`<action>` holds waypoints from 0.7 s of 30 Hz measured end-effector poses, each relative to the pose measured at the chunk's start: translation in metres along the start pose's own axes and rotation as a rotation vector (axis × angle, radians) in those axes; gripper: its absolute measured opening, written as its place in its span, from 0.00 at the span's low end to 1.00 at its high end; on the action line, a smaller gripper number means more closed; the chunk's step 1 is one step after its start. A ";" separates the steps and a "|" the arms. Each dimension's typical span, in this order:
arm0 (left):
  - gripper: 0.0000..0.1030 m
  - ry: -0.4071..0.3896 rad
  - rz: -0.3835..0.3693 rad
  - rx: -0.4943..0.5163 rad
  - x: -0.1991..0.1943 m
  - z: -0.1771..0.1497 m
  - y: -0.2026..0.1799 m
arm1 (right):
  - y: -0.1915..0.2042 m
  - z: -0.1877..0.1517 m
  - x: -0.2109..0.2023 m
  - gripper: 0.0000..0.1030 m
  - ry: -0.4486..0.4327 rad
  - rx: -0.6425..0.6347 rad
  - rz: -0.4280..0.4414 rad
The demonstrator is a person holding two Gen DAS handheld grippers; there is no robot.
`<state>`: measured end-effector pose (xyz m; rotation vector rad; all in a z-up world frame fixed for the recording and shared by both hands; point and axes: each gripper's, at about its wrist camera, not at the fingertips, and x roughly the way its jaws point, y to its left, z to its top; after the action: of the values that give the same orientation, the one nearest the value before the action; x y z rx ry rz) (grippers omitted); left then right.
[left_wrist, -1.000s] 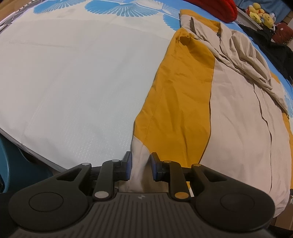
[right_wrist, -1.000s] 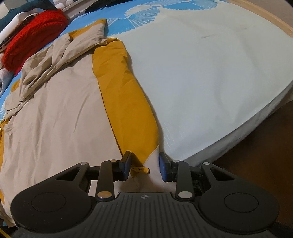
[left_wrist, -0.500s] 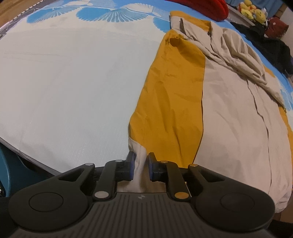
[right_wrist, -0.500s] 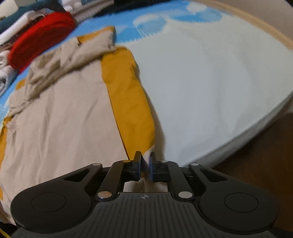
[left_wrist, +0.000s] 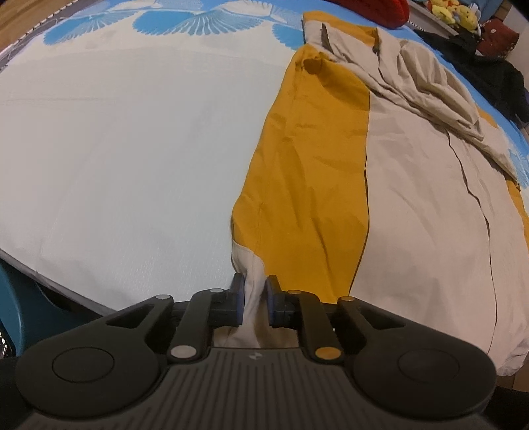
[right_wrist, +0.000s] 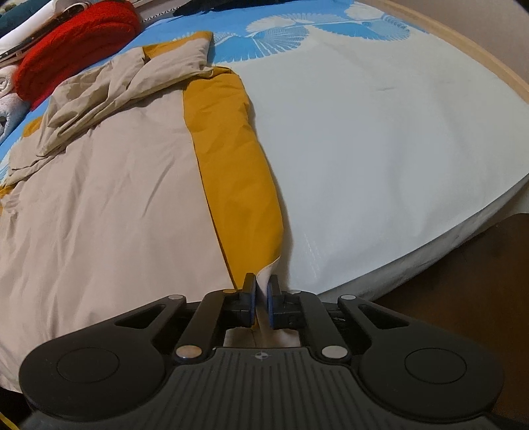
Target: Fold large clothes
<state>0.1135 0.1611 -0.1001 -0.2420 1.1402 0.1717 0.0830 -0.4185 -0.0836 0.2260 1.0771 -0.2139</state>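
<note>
Left wrist view: left gripper, jaws closing, pinches the beige corner of the mustard-and-beige garment, which extends ahead and rightward over the bed sheet; right gripper, jaws closing, pinches the opposite corner, garment ahead and leftward.

A bedroom in a home — a wide bed under a pale sheet with blue fan-shaped prints along the top of the frame, a folded red blanket at upper left of the right view, yellow plush toys and dark clothes heaped at upper right of the left view
</note>
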 end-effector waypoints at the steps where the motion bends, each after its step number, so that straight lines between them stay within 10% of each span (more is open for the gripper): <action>1: 0.13 0.000 0.003 0.008 0.000 0.000 -0.001 | 0.000 0.000 0.001 0.13 0.006 -0.003 -0.006; 21: 0.03 -0.085 -0.020 0.097 -0.037 0.000 -0.017 | 0.009 0.000 -0.023 0.03 -0.037 -0.066 -0.020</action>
<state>0.1029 0.1444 -0.0648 -0.1580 1.0579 0.1076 0.0752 -0.4082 -0.0626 0.1513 1.0479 -0.1993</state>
